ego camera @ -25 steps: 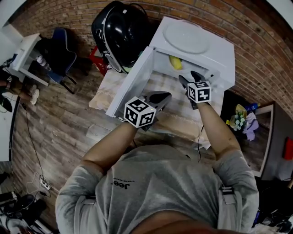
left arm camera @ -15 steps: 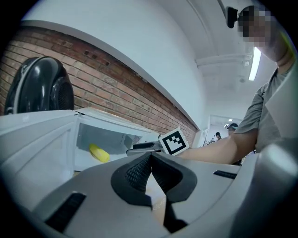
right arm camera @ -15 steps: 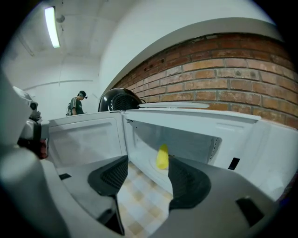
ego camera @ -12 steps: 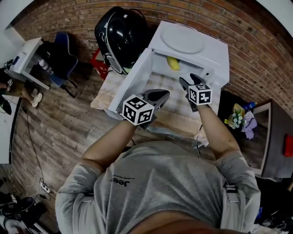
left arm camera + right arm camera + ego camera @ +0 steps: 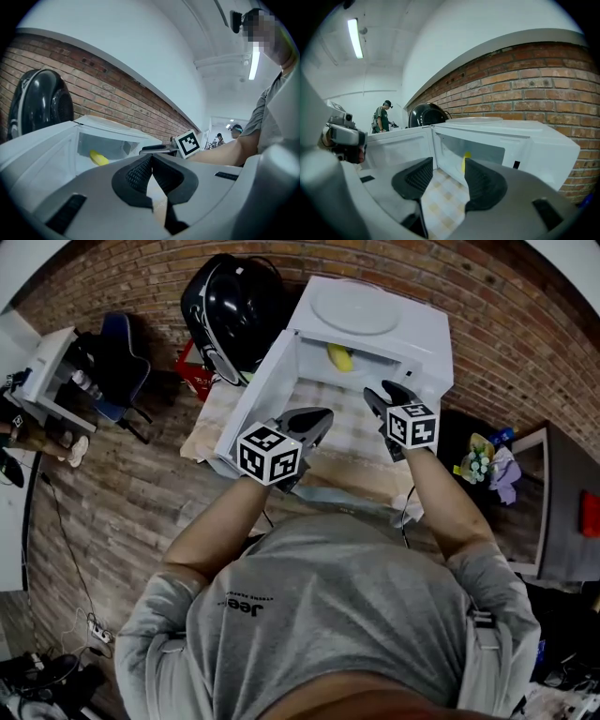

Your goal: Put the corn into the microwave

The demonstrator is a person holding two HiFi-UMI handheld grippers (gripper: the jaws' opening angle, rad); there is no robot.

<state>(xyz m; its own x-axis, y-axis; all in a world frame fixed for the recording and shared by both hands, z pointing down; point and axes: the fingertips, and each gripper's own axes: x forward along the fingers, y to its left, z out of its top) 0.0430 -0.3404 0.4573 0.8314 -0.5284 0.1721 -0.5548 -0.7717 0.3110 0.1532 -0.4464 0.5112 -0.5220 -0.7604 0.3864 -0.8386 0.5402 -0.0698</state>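
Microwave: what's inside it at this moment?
One yellow corn lies inside the microwave, whose door hangs open. Part of the cavity floor is covered in each view, so anything else there cannot be confirmed.

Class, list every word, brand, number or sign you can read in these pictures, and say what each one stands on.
"Jeep": on the grey shirt, upside down in the head view.
Smaller line beside it: too small to read.
Left cube, right cube: square patterns only, no words.
Microwave: no legible print.
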